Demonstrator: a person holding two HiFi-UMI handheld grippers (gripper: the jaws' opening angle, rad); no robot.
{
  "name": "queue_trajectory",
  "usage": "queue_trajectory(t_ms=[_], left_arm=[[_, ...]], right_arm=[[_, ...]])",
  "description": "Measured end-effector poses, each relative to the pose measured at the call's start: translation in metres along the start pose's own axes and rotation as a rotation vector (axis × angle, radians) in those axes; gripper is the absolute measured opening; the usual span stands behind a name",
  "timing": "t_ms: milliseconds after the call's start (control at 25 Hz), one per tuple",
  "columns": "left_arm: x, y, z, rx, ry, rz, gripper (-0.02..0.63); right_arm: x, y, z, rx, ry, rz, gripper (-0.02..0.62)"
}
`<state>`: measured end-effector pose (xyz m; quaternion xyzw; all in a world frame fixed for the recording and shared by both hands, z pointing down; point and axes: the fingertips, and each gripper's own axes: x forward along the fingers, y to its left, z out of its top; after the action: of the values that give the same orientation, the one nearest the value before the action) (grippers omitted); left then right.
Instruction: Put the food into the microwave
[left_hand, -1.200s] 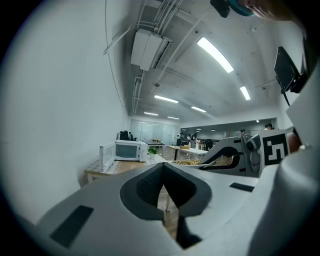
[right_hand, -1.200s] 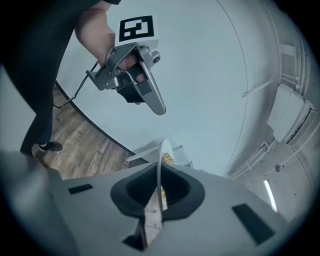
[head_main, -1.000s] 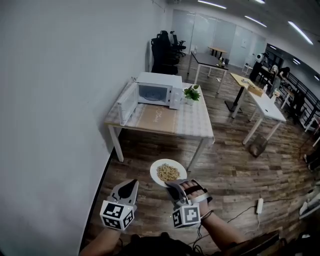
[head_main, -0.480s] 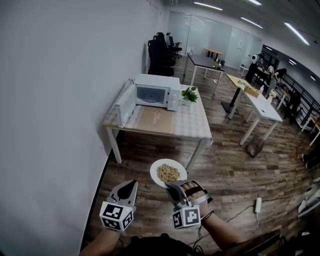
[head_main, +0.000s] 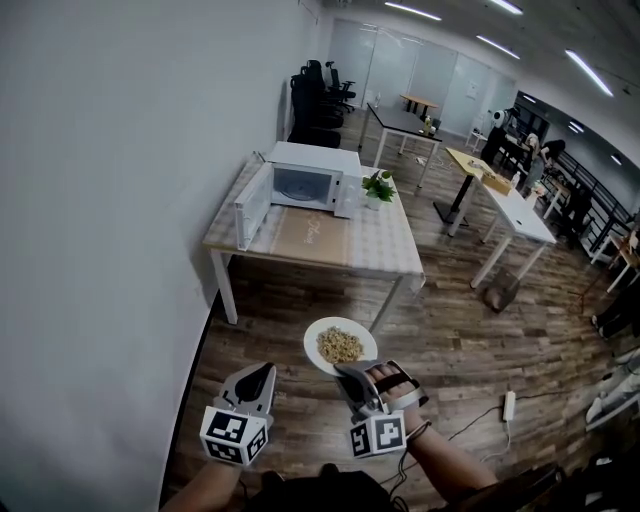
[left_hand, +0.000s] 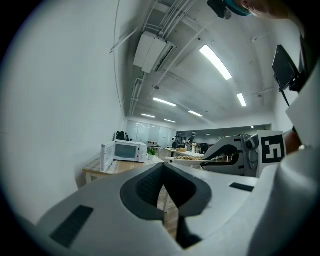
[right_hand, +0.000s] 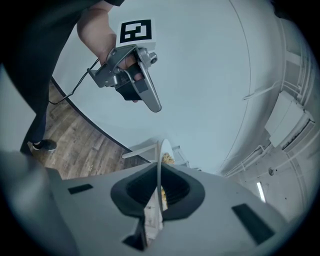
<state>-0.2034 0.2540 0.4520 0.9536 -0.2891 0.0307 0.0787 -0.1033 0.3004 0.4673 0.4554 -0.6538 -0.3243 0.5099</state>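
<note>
White plate (head_main: 316, 335) w/ food (head_main: 340, 346) pinched by right gripper (head_main: 348, 371); left gripper (head_main: 262, 373) closed, empty; microwave (head_main: 318, 172) open.

Office: desks (head_main: 522, 215), swivel chairs (head_main: 312, 100), glass partitions (head_main: 440, 75)

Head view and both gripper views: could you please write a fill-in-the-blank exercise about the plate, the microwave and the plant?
1. Of the left gripper and the right gripper, only the ____ one holds the plate of food.
2. The microwave on the table has its door ____.
3. In the head view, the potted plant stands at the microwave's ____ side.
4. The plate hangs over the wooden ____, not over the table.

Missing words: right; open; right; floor.
</note>
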Motion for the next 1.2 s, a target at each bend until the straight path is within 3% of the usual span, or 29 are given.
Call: queue_trajectory(t_ms=[520,760,1200], left_arm=[[0.023,0.035,0.011,0.028,-0.013,0.029,0.009],[0.056,0.051,0.025,0.041,-0.009,0.083,0.009],[0.147,0.067,0.032,0.051,0.016,0.101,0.009]], right_arm=[[0.046,-0.022,-0.005,-0.036,-0.037,-0.036,0.025],[0.071,-0.043,-0.018,-0.047,-0.121,-0.038,0.025],[0.127,-0.078,-0.077,-0.084,-0.135,-0.028,0.025]])
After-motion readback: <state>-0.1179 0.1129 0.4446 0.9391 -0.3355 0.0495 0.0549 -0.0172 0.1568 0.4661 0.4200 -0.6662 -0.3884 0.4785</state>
